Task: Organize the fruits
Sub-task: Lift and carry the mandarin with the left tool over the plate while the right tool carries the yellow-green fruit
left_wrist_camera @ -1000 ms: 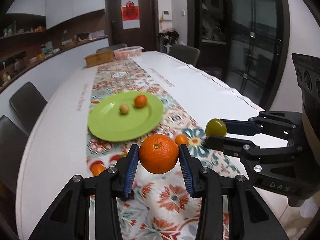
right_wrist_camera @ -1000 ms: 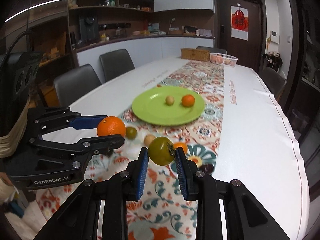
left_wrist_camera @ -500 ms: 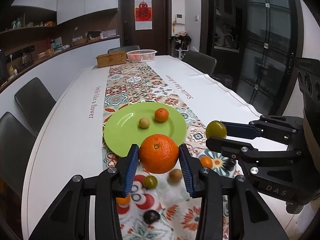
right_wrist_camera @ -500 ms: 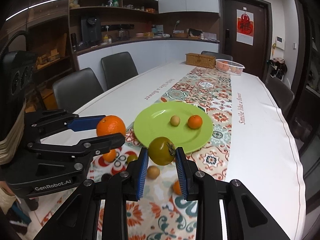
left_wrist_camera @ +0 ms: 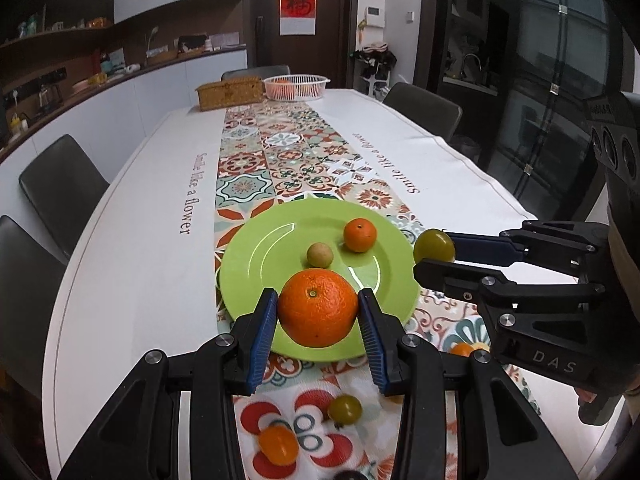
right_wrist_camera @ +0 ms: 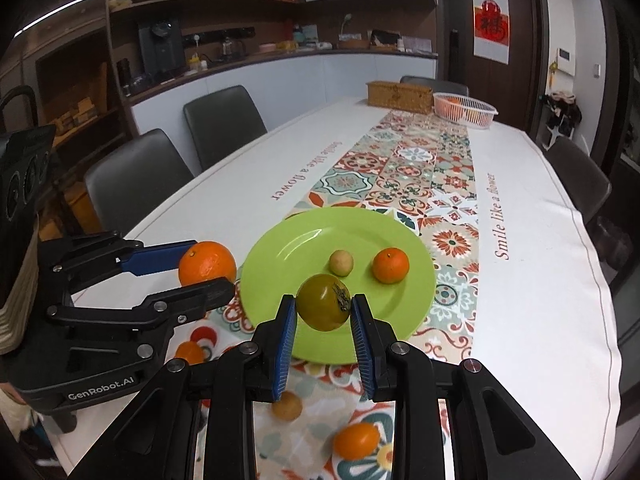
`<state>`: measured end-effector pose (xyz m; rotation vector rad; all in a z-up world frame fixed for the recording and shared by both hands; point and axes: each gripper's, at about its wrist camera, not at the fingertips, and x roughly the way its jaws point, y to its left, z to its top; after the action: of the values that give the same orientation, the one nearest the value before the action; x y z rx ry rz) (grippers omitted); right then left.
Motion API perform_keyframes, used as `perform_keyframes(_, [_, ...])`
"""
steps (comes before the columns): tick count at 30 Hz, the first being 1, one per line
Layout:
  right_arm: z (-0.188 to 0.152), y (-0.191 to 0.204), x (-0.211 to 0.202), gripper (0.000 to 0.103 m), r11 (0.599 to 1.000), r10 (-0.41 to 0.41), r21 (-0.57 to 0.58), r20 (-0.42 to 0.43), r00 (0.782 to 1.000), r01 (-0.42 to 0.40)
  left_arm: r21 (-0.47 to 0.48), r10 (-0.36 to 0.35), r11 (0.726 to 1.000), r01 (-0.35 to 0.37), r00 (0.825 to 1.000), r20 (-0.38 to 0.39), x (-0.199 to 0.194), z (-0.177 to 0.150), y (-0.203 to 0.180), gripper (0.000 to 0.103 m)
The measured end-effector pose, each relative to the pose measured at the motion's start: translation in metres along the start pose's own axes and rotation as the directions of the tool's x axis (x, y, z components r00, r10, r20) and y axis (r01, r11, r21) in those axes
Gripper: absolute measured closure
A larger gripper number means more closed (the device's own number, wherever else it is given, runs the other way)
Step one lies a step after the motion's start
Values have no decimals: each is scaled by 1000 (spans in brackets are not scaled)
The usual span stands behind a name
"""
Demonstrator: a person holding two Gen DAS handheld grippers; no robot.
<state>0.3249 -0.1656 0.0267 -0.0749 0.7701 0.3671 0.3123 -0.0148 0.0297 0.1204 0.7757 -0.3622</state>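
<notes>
My left gripper [left_wrist_camera: 318, 314] is shut on a large orange [left_wrist_camera: 318, 307] and holds it over the near rim of the green plate [left_wrist_camera: 272, 252]. My right gripper [right_wrist_camera: 323, 312] is shut on a green persimmon [right_wrist_camera: 323, 301] above the plate's [right_wrist_camera: 296, 248] near edge. The plate holds a small orange [left_wrist_camera: 360, 235] and a small tan fruit [left_wrist_camera: 319, 255]. In the right wrist view the left gripper [right_wrist_camera: 206, 276] with its orange [right_wrist_camera: 207, 263] is at the left. In the left wrist view the right gripper [left_wrist_camera: 434, 258] with the persimmon [left_wrist_camera: 434, 245] is at the right.
Loose small fruits lie on the patterned runner near me: a green one [left_wrist_camera: 345, 409], an orange one [left_wrist_camera: 278, 444], a tan one [right_wrist_camera: 287, 406] and another orange one [right_wrist_camera: 356, 440]. A wicker box [left_wrist_camera: 230, 95] and a white basket [left_wrist_camera: 295, 87] stand at the far end. Chairs line both sides.
Both grippers have moved forward along the table with their fruits held, so the green plate now lies right beneath them. The loose fruits on the runner have fallen behind the fingertips.
</notes>
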Motion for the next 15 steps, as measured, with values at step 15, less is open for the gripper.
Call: perform_keyframes(15, [13, -16, 74, 74, 1000, -26, -13, -179, 984, 24, -81, -19, 997, 5, 986, -167, 72, 12, 24, 63])
